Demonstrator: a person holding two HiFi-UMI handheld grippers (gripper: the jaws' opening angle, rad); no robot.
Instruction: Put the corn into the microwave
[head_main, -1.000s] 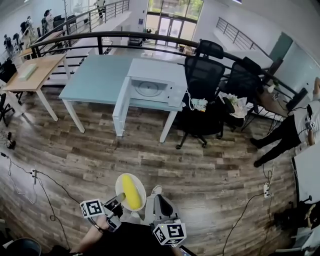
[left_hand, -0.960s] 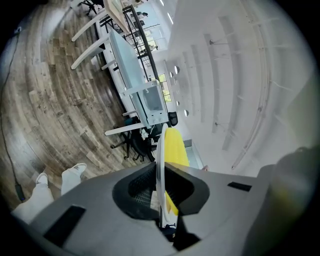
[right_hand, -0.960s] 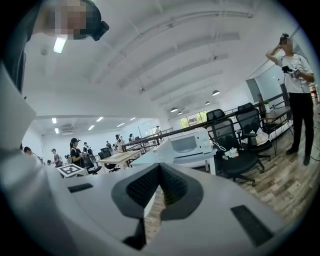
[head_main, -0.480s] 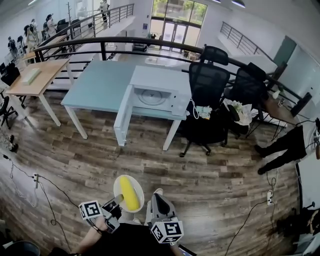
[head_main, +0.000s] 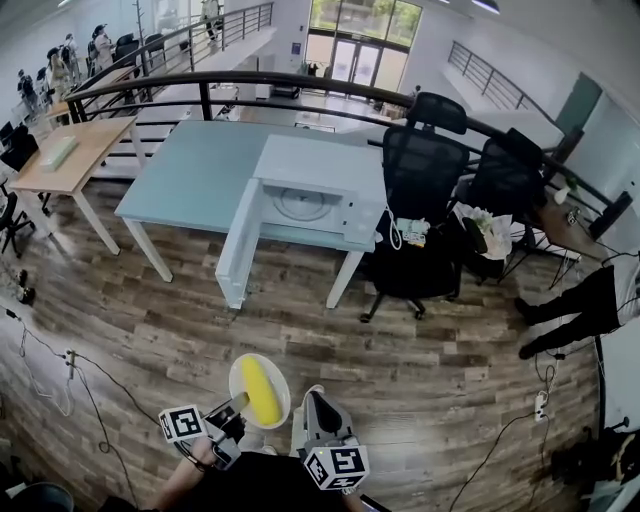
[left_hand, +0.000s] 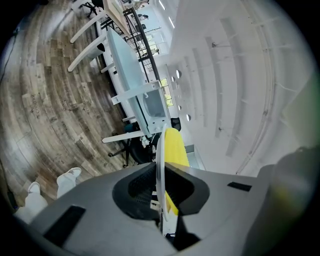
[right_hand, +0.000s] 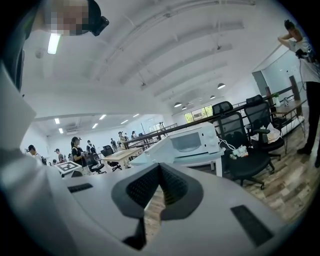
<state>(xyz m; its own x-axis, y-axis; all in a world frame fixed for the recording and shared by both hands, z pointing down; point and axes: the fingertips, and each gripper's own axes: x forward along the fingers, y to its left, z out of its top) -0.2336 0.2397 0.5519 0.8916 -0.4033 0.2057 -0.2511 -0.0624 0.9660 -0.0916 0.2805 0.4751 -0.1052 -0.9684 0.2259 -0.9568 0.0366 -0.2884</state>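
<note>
A yellow corn cob lies on a small white plate held out over the wooden floor. My left gripper is shut on the plate's near rim. From the left gripper view the plate stands edge-on between the pads, the corn to its right. The white microwave sits on a pale blue table ahead, its door swung open to the left. My right gripper is beside the plate, shut and empty. The microwave shows past the right gripper.
Two black office chairs stand right of the table. A wooden desk is at far left. Cables trail over the floor at left and a power strip at right. A person's dark legs reach in from the right edge.
The table and microwave have come somewhat nearer and larger in the head view. Both grippers and the plate with the corn keep the same hold and pose.
</note>
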